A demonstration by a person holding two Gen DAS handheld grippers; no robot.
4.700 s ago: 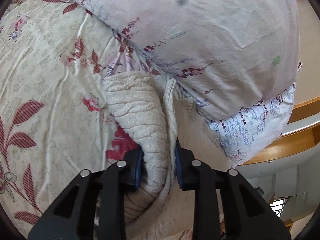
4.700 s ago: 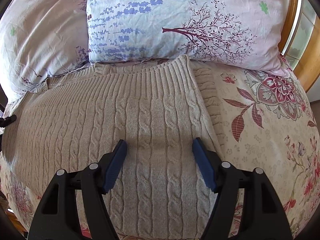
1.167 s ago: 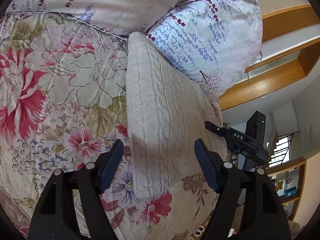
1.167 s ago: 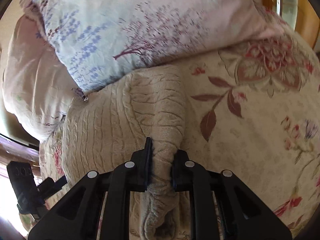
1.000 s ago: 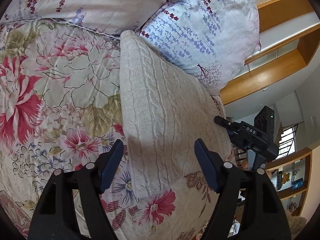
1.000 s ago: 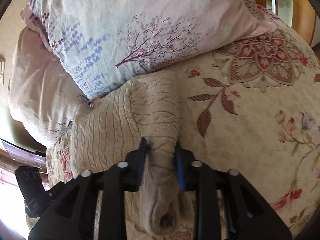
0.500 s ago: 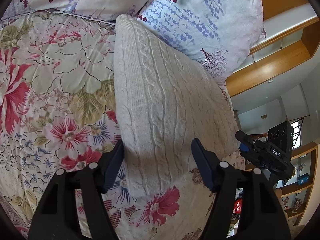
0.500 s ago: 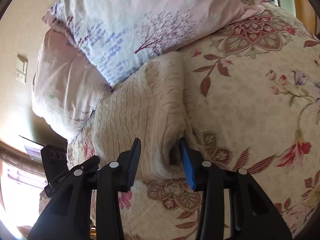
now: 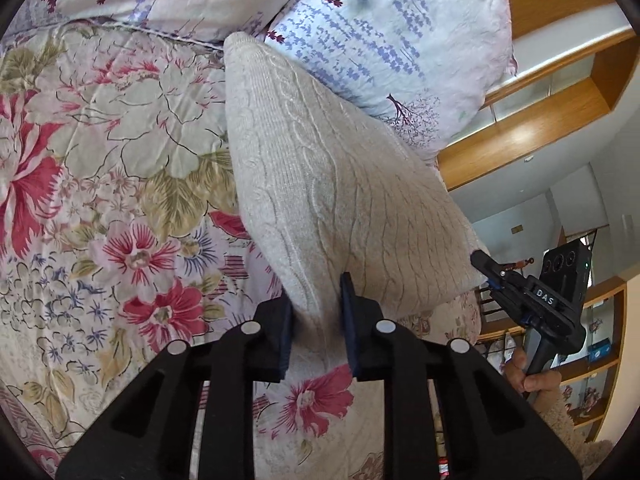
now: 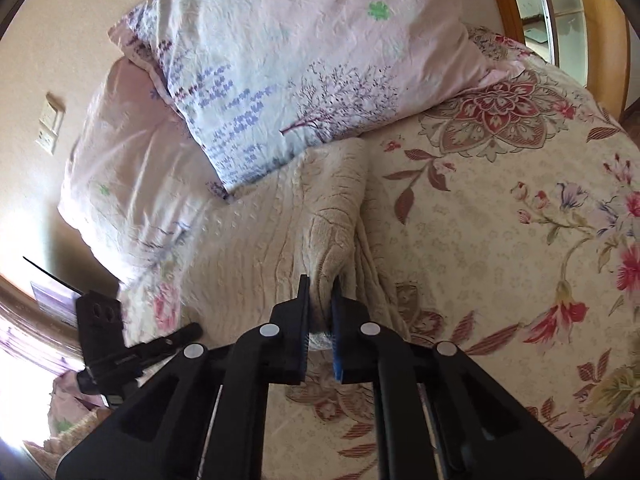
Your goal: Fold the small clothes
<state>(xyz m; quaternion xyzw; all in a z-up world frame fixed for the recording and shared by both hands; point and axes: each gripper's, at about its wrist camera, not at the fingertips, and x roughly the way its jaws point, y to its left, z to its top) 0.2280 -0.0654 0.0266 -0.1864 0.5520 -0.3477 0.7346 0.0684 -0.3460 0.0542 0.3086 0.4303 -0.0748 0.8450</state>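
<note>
A cream cable-knit sweater (image 9: 320,184) lies folded into a long strip on the floral bedspread (image 9: 100,184), its far end against the pillows. My left gripper (image 9: 314,308) is shut on the sweater's near left corner. My right gripper (image 10: 320,304) is shut on the near right corner of the sweater (image 10: 256,248), where the knit bunches up. Each gripper also shows in the other's view: the right gripper (image 9: 488,266) at the right edge, the left gripper (image 10: 180,334) at the lower left.
A lavender-print pillow (image 9: 384,40) and a pale pink pillow (image 10: 132,168) sit at the head of the bed. A wooden headboard shelf (image 9: 540,120) lies behind them. A light switch (image 10: 50,128) is on the wall. The bedspread (image 10: 520,240) stretches to the right.
Both grippers were open half a second ago and have closed on the near corners of the sweater. Earlier still, the right gripper let go of a bunched fold.
</note>
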